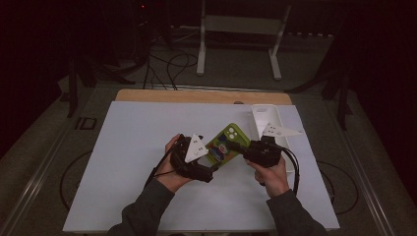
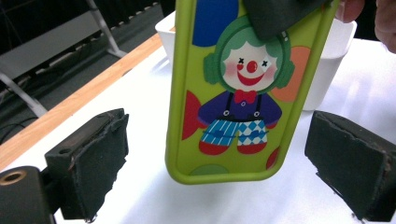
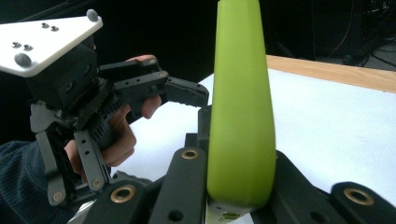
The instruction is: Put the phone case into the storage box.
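Observation:
A lime-green phone case (image 1: 223, 142) printed with a clown hangs above the white table between both hands. My right gripper (image 1: 241, 149) is shut on one end of it; in the right gripper view the case's thin edge (image 3: 240, 102) stands clamped between my jaws (image 3: 233, 186). My left gripper (image 1: 214, 160) is open at the other end. In the left gripper view the case (image 2: 233, 93) hangs between my spread pads (image 2: 93, 158), with a gap on each side. The left gripper (image 3: 196, 105) also appears in the right gripper view, a hand behind it.
A white rectangular tray (image 1: 265, 118) lies on the table behind the right hand; it also appears behind the case (image 2: 327, 60). A wooden strip (image 1: 196, 96) runs along the table's far edge. Cables and a white stand (image 1: 236, 29) are on the floor beyond.

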A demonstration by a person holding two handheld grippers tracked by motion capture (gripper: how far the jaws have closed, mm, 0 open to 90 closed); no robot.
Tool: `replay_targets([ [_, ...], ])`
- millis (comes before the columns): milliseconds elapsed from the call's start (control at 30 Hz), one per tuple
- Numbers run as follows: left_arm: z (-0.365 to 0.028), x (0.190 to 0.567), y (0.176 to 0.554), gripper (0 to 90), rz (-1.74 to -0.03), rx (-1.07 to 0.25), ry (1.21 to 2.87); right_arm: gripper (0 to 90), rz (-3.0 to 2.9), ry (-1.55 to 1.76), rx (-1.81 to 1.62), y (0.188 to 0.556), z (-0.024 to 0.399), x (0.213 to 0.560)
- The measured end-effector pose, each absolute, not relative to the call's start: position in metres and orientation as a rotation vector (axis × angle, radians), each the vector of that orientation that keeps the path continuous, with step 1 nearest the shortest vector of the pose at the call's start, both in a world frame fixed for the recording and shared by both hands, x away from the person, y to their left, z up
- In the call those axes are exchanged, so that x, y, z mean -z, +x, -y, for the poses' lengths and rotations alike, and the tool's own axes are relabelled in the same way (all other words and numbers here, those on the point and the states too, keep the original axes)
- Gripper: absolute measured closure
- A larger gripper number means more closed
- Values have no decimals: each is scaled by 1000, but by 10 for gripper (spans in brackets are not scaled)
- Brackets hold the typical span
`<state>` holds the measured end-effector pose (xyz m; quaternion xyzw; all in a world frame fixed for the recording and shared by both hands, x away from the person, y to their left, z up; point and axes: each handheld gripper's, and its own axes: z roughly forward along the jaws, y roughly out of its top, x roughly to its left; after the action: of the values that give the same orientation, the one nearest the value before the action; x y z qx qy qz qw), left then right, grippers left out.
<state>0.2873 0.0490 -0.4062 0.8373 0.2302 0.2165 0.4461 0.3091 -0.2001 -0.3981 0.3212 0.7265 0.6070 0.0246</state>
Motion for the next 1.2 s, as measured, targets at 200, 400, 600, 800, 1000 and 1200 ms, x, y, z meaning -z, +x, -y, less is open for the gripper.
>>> replay_targets([
  [200, -55, 403, 289, 62, -580, -503, 2058, 871, -2262, 966, -1871, 309, 201, 398],
  [400, -61, 400, 290, 70, -586, -484, 2034, 870, -2275, 940, -1874, 308, 203, 397],
  [600, -66, 400, 293, 69, -587, -440, 2047, 870, -2293, 909, -1877, 307, 204, 396],
  [800, -71, 399, 294, 70, -580, -397, 2042, 870, -2311, 878, -1881, 307, 204, 396],
  [1000, -74, 400, 294, 75, -556, -358, 2046, 871, -2324, 862, -1887, 306, 204, 395],
  [1200, -76, 400, 296, 101, -547, -335, 2038, 871, -2338, 835, -1888, 306, 206, 394],
])
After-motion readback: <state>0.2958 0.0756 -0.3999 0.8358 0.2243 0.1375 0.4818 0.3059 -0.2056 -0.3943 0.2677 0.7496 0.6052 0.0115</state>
